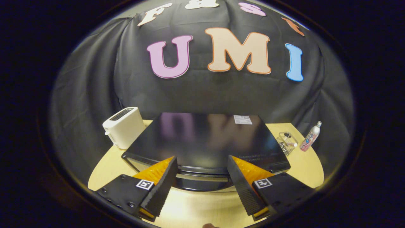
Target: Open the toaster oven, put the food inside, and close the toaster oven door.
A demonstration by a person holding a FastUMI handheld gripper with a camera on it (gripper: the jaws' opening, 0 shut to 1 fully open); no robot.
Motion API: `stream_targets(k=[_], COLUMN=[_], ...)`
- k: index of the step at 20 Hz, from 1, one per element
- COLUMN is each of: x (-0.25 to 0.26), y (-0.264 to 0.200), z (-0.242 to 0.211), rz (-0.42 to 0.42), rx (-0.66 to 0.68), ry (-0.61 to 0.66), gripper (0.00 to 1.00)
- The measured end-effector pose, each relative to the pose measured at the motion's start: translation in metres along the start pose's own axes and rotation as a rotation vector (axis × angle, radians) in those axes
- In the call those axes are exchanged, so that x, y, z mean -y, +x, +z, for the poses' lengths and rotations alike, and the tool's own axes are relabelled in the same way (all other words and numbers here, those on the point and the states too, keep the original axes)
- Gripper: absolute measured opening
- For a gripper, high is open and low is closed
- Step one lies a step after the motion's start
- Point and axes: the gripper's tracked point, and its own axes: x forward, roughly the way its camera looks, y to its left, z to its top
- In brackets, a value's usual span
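Opening comes first, and we judge that we are at that step: the toaster oven sits just ahead of the tool, its door apparently not yet swung down, though we look from above and see mostly its glossy black top and only a sliver of the front edge. A pale bar along that front edge, between the two fingers, may be the door handle; we cannot be sure.

We hold the tool with its fingers well apart and nothing between them. They straddle the middle of the oven's front edge, hovering above the worktop, and we cannot tell whether the tips touch the oven. We look slightly downward from above the oven's top, so the tool is pitched down toward the front lip.

For the next move we think we need to drop lower and come in at the front, so that the fingers can close on the handle or hook it, then pull outward and down in an arc around the door's hinge. A straight pull would likely drag the whole oven across the worktop.

We cannot pick out the food among the things ahead. Beyond the fingers to the left stands a white toaster, close against the oven's side. Beyond them to the right are a small wire basket and a bottle, apart from the oven.
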Motion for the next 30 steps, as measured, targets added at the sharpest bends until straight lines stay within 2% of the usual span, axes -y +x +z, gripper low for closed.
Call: stream_targets(k=[2, 4, 8, 16, 24, 30], x=[-0.002, -0.001, -0.005, -0.006, -0.012, -0.007], y=[-0.008, -0.021, -0.043, -0.078, -0.077, -0.074], z=[-0.009, -0.016, -0.039, -0.109, -0.165, -0.200], rz=[0.007, 0.012, 0.019, 0.075, 0.117, 0.114], rx=[0.004, 0.001, -0.022, -0.162, -0.274, -0.321], ry=[-0.021, 0.015, -0.022, -0.025, -0.010, 0.031], gripper=[0.99, 0.99, 0.99, 0.99, 1.00, 1.00])
